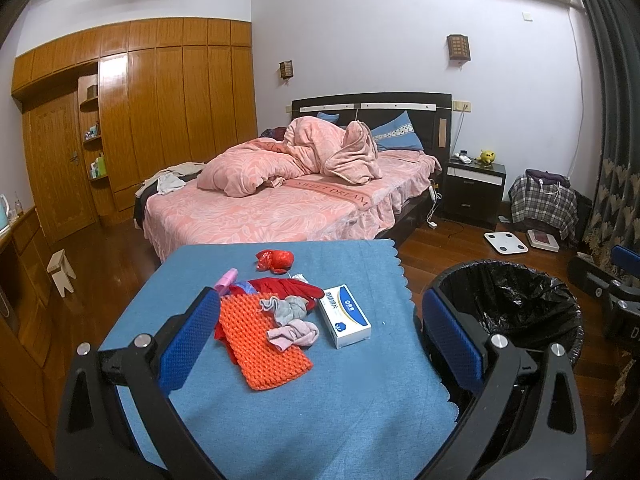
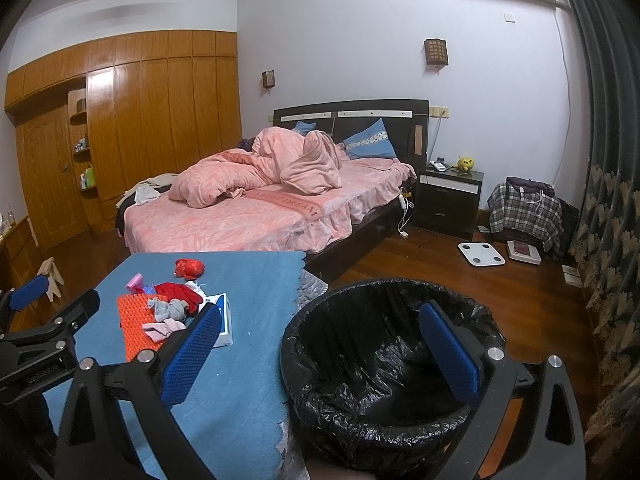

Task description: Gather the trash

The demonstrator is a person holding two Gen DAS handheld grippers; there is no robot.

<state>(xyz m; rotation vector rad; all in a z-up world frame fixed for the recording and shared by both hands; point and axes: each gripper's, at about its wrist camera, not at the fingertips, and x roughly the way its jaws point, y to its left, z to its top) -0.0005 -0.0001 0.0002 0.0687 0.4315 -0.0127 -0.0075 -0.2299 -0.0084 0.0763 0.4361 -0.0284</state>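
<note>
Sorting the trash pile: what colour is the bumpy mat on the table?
Orange; the mat shows best in the left wrist view.

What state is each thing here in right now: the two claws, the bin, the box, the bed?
Left claw: open, holding nothing, above the table.
Right claw: open, holding nothing, at the bin.
Bin: lined with a black bag, no trash visible inside.
White and blue box: closed, lying flat on the blue cloth.
Bed: unmade, quilt bunched up.
</note>
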